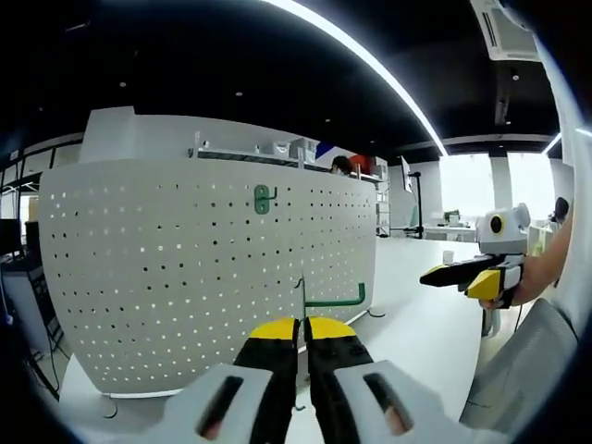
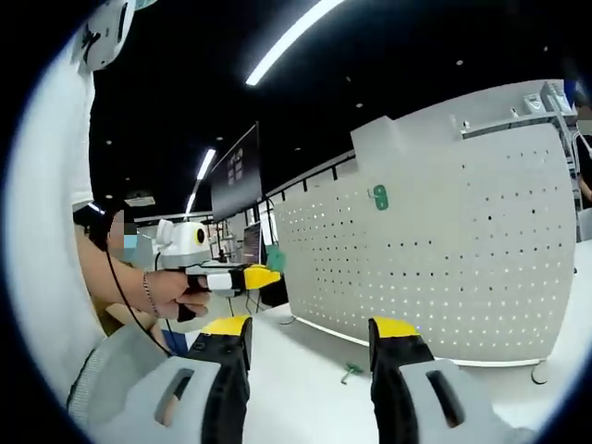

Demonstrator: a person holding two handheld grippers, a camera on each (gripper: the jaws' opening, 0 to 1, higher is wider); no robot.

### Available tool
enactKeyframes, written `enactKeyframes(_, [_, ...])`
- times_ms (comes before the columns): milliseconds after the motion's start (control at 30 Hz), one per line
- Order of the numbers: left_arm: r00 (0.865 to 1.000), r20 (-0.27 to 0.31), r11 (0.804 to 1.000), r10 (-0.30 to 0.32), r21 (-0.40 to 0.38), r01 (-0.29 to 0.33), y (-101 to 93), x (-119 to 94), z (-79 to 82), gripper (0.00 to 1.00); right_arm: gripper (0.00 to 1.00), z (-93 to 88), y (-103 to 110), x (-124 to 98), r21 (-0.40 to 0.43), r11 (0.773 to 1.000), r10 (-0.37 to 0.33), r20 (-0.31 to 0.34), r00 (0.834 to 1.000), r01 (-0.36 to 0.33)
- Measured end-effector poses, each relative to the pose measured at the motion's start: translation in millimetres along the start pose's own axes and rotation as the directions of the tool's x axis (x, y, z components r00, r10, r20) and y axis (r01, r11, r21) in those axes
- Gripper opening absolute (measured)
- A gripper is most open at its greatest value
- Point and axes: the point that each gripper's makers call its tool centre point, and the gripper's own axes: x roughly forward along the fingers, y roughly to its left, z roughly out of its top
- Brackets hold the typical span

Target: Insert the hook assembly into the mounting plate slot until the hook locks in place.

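Left gripper (image 1: 302,326) fingers clamped on green hook (image 1: 335,300), centre frame before the pegboard (image 1: 185,277). Right gripper (image 2: 310,328) fingers apart. Second hook (image 1: 263,199) mounted upper pegboard; another (image 2: 350,372) lies on table (image 2: 305,388).

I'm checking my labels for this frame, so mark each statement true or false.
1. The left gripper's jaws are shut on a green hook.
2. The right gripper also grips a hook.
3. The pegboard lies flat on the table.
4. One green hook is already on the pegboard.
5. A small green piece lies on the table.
1. True: the left gripper is shut on the green hook.
2. False: the right gripper has its jaws wide apart and empty.
3. False: the pegboard stands upright on the table.
4. True: the mounted hook sits high on the board.
5. True: the small green piece lies near the board's foot.
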Motion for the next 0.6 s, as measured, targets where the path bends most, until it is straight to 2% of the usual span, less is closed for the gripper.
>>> enactKeyframes(600, [1.0, 0.001, 1.0, -0.007, 0.006, 0.007, -6.7, 1.4, 2.8, 0.02, 0.46, 18.5, 11.9, 43.3, 0.009, 0.997, 0.076, 0.04, 0.996, -0.077])
